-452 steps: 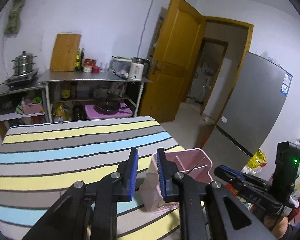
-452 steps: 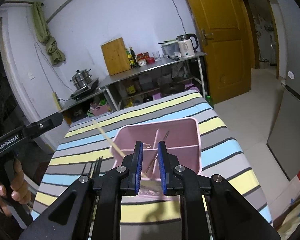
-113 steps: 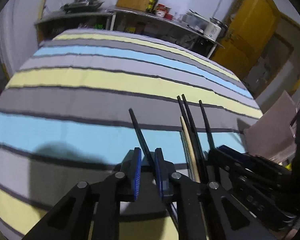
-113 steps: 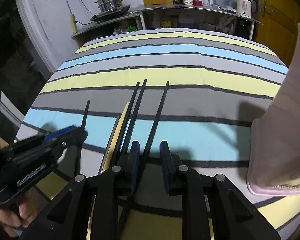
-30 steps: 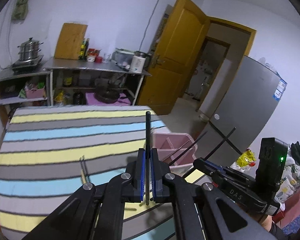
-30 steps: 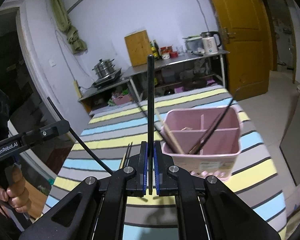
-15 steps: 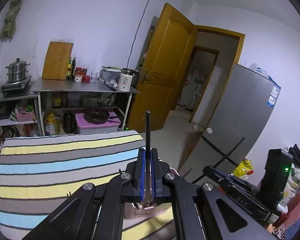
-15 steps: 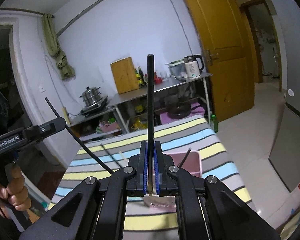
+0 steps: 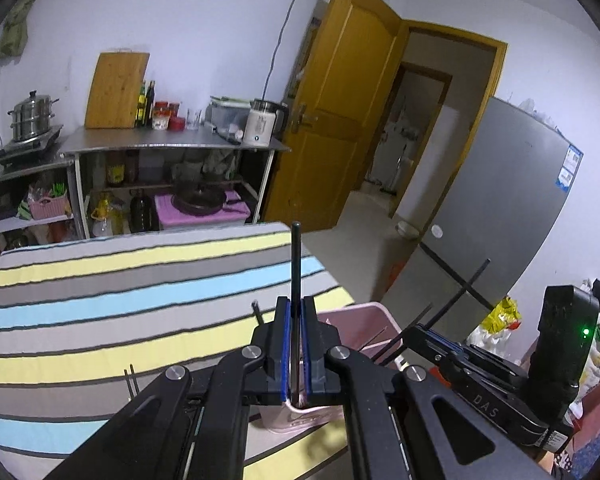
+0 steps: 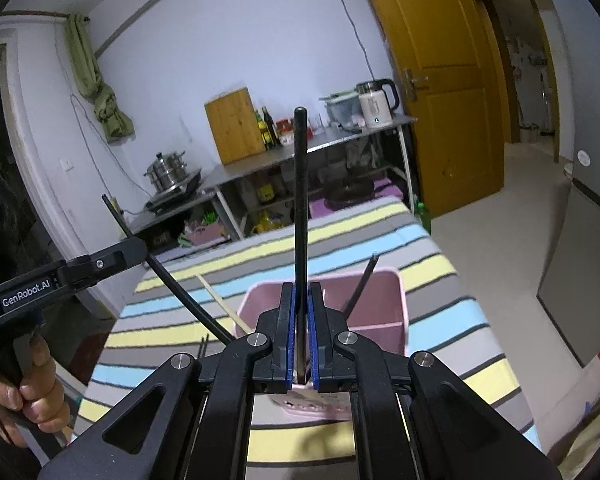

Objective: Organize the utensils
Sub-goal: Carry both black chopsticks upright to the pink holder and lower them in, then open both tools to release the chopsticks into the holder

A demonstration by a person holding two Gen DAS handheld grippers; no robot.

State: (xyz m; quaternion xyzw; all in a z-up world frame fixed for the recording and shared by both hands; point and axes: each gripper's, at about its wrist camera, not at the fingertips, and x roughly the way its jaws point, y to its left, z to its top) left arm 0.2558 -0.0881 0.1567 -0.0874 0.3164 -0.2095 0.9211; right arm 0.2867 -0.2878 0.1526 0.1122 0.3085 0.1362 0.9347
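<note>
My left gripper (image 9: 295,344) is shut on a black chopstick (image 9: 295,264) that stands upright above the pink utensil holder (image 9: 364,320). My right gripper (image 10: 300,332) is shut on another black chopstick (image 10: 300,200), also upright over the pink holder (image 10: 380,304). The holder is divided into compartments and holds a black chopstick (image 10: 360,288) and a wooden one (image 10: 220,300). Two black chopsticks (image 9: 130,380) lie on the striped tablecloth (image 9: 100,300) to the left. The right gripper and its chopstick also show in the left wrist view (image 9: 448,312).
The holder stands near the table's right edge. Behind the table is a metal shelf (image 9: 172,144) with a kettle, bottles and a cutting board. A yellow door (image 9: 340,112) and a grey fridge (image 9: 500,220) stand to the right.
Both grippers have come down slightly toward the pink holder with their chopsticks held upright. More of the holder shows in both views.
</note>
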